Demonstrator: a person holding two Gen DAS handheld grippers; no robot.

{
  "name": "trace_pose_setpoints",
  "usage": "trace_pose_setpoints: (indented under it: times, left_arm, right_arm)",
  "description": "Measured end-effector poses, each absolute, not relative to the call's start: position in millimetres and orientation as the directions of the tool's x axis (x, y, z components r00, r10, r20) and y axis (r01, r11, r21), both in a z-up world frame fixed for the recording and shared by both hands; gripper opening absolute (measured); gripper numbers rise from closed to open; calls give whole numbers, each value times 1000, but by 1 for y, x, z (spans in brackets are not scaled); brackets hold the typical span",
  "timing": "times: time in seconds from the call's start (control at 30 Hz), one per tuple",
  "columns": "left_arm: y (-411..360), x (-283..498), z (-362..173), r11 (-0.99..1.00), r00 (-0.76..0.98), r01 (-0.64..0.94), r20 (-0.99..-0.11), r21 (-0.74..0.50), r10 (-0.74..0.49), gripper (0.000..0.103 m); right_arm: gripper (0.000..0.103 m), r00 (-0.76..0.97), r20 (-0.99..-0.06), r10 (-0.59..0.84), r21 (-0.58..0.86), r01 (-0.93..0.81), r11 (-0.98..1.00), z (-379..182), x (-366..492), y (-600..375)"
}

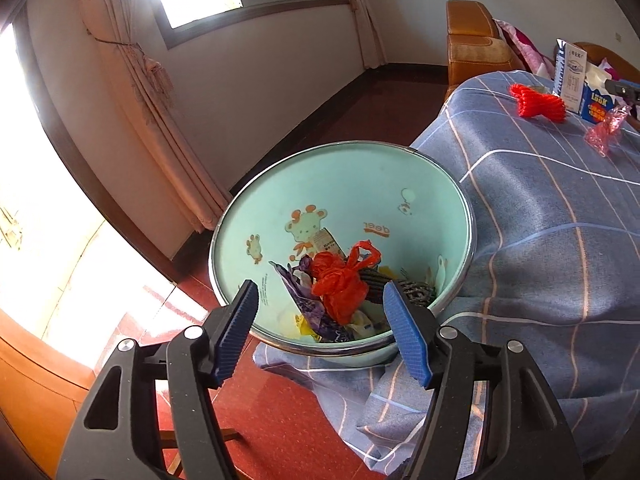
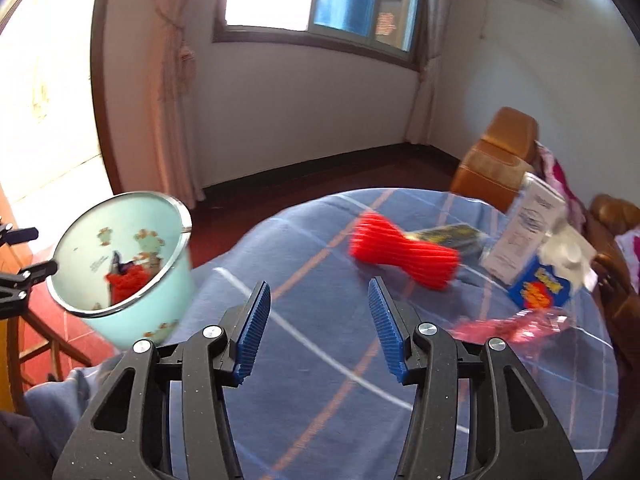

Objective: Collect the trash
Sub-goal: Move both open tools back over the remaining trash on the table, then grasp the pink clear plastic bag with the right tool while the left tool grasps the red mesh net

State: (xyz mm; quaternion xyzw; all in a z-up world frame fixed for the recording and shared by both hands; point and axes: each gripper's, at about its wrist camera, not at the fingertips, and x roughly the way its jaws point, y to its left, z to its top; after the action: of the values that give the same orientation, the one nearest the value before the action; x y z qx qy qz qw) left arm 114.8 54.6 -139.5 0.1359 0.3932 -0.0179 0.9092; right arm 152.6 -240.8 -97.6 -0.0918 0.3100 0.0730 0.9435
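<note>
From your left wrist camera, your left tool (image 1: 320, 300) hangs over the mint-green bin (image 1: 420, 184) with its 2 blue pads spread apart and nothing between them. Inside the bin you can see a crumpled orange bag (image 1: 340, 284) lying on top of purple wrappers (image 1: 300, 296) and other scraps. The bin stands on the red floor (image 1: 280, 420), right up against the hanging edge of the blue checked cloth (image 1: 540, 240) that covers the worktop. At the far end of the worktop lie a red ribbed foam net (image 1: 538, 103), a crumpled pink wrapper (image 1: 606, 128) nearer the right edge, and a blue box (image 1: 596, 106) with a white carton (image 1: 570, 76) beside it. From your right wrist camera, which is blurred, your right tool (image 2: 318, 312) is above the cloth-covered worktop (image 2: 320, 340), its 2 pads also apart and empty. The red foam net (image 2: 404, 256) lies ahead and slightly right of the pads, with a dark flat packet (image 2: 448, 236) just behind it. The pink wrapper (image 2: 516, 326) sits to the right of the tool, near the blue box (image 2: 536, 290) and the white carton (image 2: 524, 232). The bin (image 2: 160, 308) appears at the left, off the worktop's edge, with the orange bag (image 2: 126, 282) visible inside, and the tips of your left tool (image 2: 28, 252) show beside it at the frame's left edge.
</note>
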Motion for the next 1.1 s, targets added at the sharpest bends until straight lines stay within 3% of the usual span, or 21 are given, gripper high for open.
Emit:
trace_pose_setpoints:
  times: [0.13,0.27,0.33,0.37,0.47,0.6,0.77,0.93,1.1]
  left_arm:
    - [51,114,-139,965,689,138,-721,224,69,65]
    - [42,114,-135,961,695,154,-717,230,60,65]
    - [35,117,-131,960,696,168,-716,226,46,65]
    - [31,118,-129,958,698,177,-715,225,39,65]
    - [13,123,-123,954,702,207,-712,218,10,65]
    - [-18,133,-114,943,708,257,-705,211,-36,65]
    - [-64,147,-109,924,713,315,-696,218,-79,65]
    - [-120,166,-109,903,709,374,-693,212,-132,65]
    - [-172,194,-103,886,706,424,-681,188,-194,65]
  right_arm:
    - [54,824,-554,-116,-129,53,990,-78,164,-325]
    - [55,754,-635,-169,-84,151,985,-94,183,-381]
    - [47,708,-696,-118,-26,139,990,-114,190,-396]
    - [29,686,-725,-65,25,120,992,-125,190,-403]
    - [15,678,-735,34,119,79,990,-134,183,-408]
    - [9,704,-707,68,137,42,990,-128,165,-403]
    - [8,760,-648,51,153,64,986,-106,132,-410]
    - [9,813,-582,-12,270,207,940,-97,77,-470]
    - [9,817,-563,-124,287,334,898,-103,35,-521]
